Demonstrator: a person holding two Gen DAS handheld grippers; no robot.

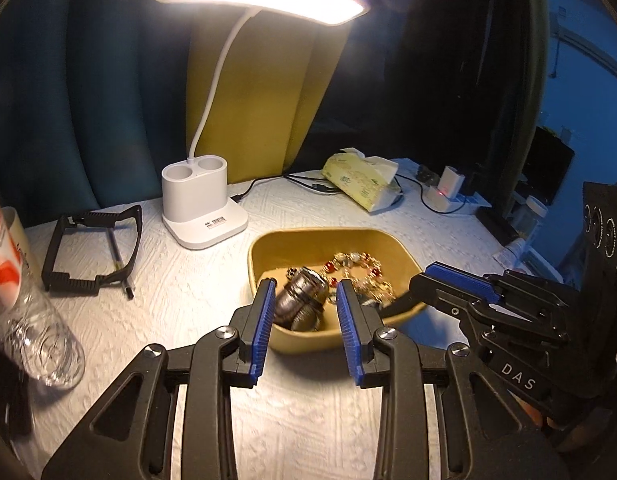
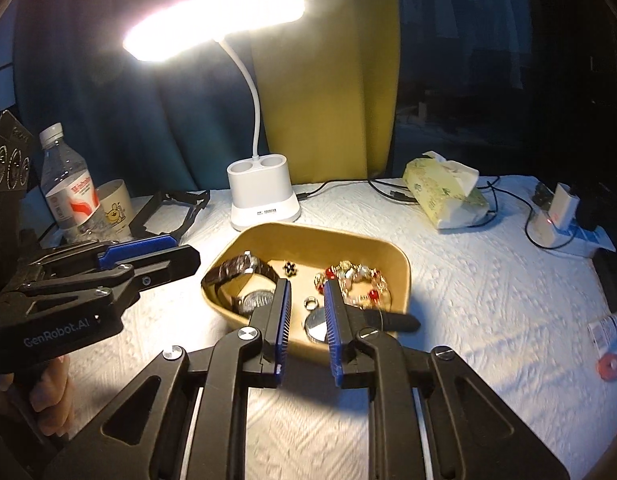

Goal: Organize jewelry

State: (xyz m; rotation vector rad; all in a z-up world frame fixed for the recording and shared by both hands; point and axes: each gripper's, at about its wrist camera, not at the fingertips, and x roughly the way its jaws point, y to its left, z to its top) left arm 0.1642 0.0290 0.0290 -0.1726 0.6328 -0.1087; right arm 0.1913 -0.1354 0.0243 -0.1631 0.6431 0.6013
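tray (image 2: 392, 258) on tabletop (image 2: 488, 292) near lamp base (image 2: 263, 196), long axis left-right | holds wristwatch (image 2: 244, 276) at left end, beaded bracelet (image 2: 354, 282) at right | bare tabletop right of tray | left claw (image 1: 305, 308) part open over near rim, empty | right claw (image 2: 306, 312) narrow gap, grips nothing

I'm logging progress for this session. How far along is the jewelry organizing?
Done: nothing looks sorted yet. The watch, beaded bracelet and ring all lie loose together in the yellow tray. In hand: nothing. The left gripper and right gripper hover at the tray with empty jaws. Left: seemingly all of the sorting.
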